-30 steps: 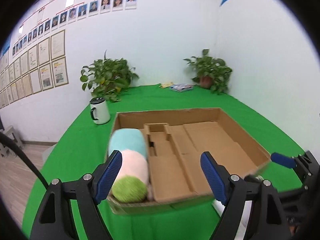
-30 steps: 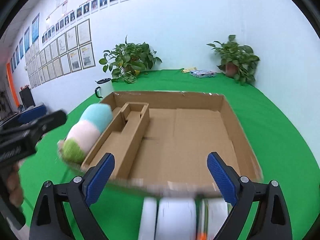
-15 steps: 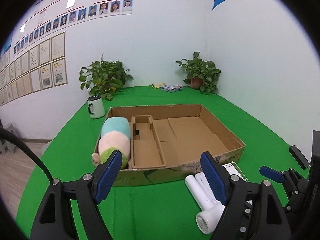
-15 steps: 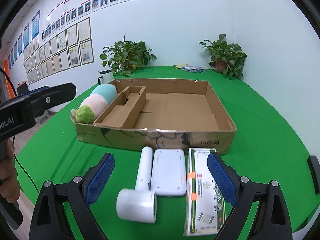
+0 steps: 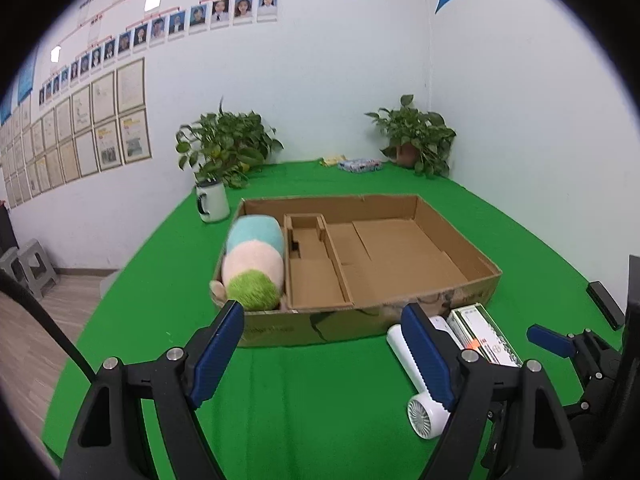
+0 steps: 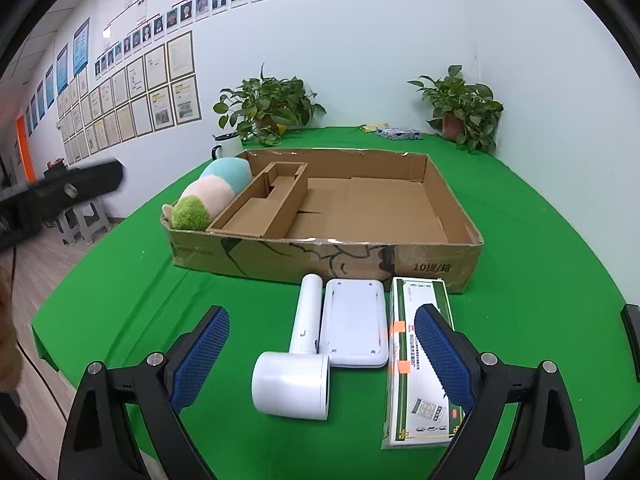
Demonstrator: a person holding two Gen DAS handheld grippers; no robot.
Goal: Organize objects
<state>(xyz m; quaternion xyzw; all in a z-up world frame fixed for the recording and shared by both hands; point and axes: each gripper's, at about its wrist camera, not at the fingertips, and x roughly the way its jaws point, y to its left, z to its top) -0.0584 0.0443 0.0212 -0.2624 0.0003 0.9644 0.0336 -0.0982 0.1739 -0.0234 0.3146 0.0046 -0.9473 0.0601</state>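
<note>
On the green table a cardboard tray holds a plush toy; before it lie fan, white case, perhaps a tea box. Left gripper and right gripper gape wide, empty

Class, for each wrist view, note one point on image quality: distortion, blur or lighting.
Left wrist view: fisheye bends the walls, black vignette fills the corners; the cardboard box is sharp. Right wrist view: the same curvature; even, soft lighting on the green cloth; the dark left gripper body at the left edge looks slightly blurred.
</note>
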